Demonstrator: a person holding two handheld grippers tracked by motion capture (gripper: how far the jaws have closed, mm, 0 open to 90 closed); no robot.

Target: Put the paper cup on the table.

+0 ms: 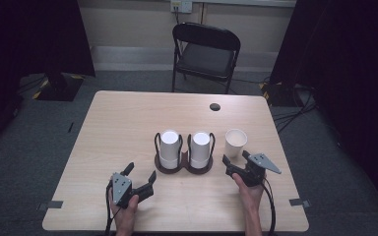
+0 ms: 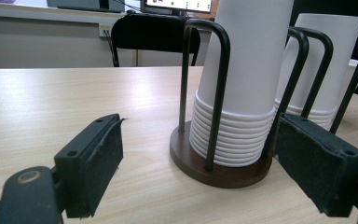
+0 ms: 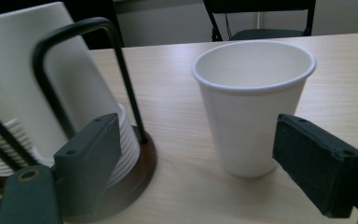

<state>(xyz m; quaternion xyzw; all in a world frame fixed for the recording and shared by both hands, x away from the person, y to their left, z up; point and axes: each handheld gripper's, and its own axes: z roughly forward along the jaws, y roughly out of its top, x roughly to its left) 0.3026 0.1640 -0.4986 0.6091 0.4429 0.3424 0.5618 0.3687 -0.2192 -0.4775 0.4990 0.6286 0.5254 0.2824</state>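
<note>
Both tongs stood spread, grasping nothing — right tongs (image 1: 236, 159) nearer the upright loose cup (image 1: 236, 141), just ahead; left tongs (image 1: 141, 174) faced 2 racked stacks (image 1: 169, 147).

Wooden table (image 1: 118, 123): light top, rounded corners, a dark round cable hole (image 1: 215, 106) near the far edge.

Folding chair (image 1: 205, 53): black, just beyond the far edge, facing the table.

Wall socket (image 1: 181, 5): pale plate on the back wall above the chair, a cable hanging from it.

Curtains (image 1: 29, 34): dark, at both sides of the room.

Floor (image 1: 54, 132): grey carpet; cables (image 1: 290, 115) trail at the right; grey tape patches (image 1: 55, 204) beside the near corners.
</note>
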